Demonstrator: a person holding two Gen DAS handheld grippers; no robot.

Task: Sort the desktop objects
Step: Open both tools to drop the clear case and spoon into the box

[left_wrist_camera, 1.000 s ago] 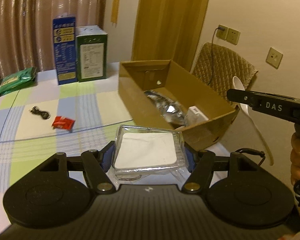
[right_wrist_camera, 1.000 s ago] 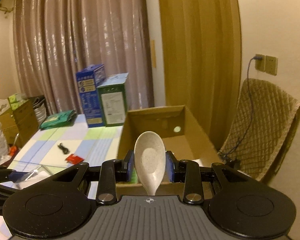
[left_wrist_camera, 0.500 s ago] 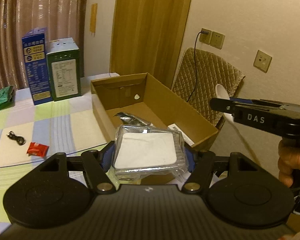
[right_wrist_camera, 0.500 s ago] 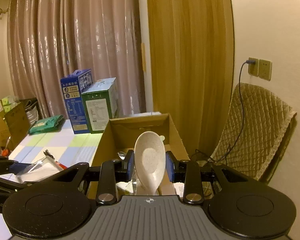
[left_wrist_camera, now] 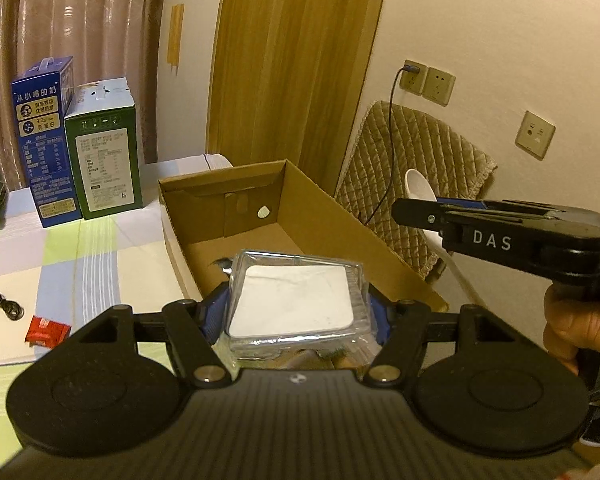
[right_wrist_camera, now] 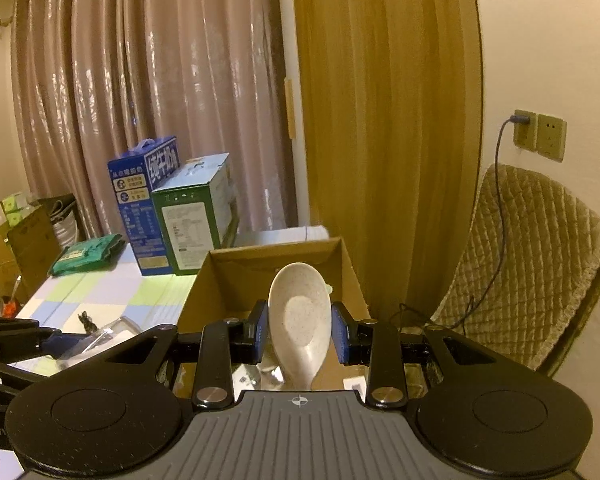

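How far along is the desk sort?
Partway. Done: silvery packet already in the cardboard box. In hand: left gripper holds clear case, right gripper holds spoon. Left: black cable, red sachet.

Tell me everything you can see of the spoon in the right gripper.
The spoon is cream-white with faint speckles, likely plastic or melamine: a deep oval bowl on a short handle. The right gripper is shut on it, blue pads at its sides, bowl tilted up and forward, hollow facing the camera. It hangs above the cardboard box, touching nothing else.
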